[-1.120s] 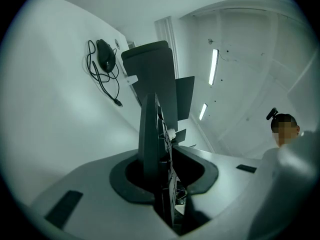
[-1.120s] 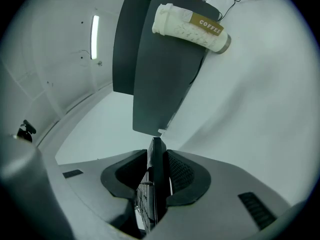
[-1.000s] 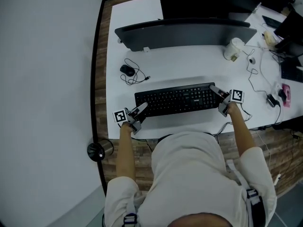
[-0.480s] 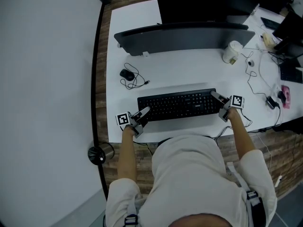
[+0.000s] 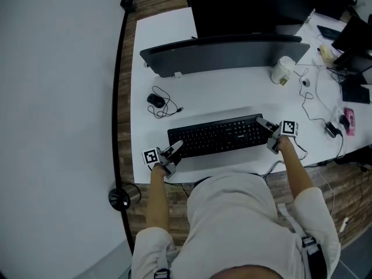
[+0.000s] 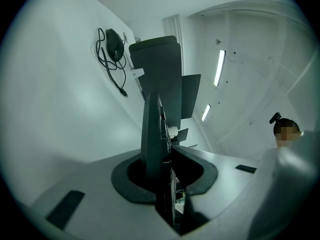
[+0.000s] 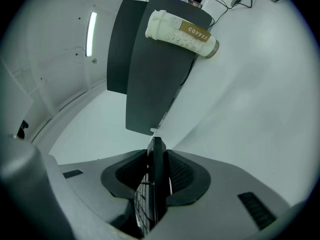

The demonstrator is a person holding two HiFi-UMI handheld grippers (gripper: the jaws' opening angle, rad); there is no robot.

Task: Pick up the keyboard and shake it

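White desk [image 5: 232,92] is recorded in the head view, with the keyboard [image 5: 218,135] lying along its near edge, the left gripper [image 5: 174,148] at its left end and the right gripper [image 5: 264,124] at its right end. In the left gripper view, the jaws are noted to have just been closing and are now pressed on the keyboard's edge. In the right gripper view, the jaws are likewise clamped on it. With both holds made, the lift is judged ready, though no lift is evident yet.

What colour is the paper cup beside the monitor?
White embossed paper cup with a brown band lettered COFFEE; clearest in the right gripper view.
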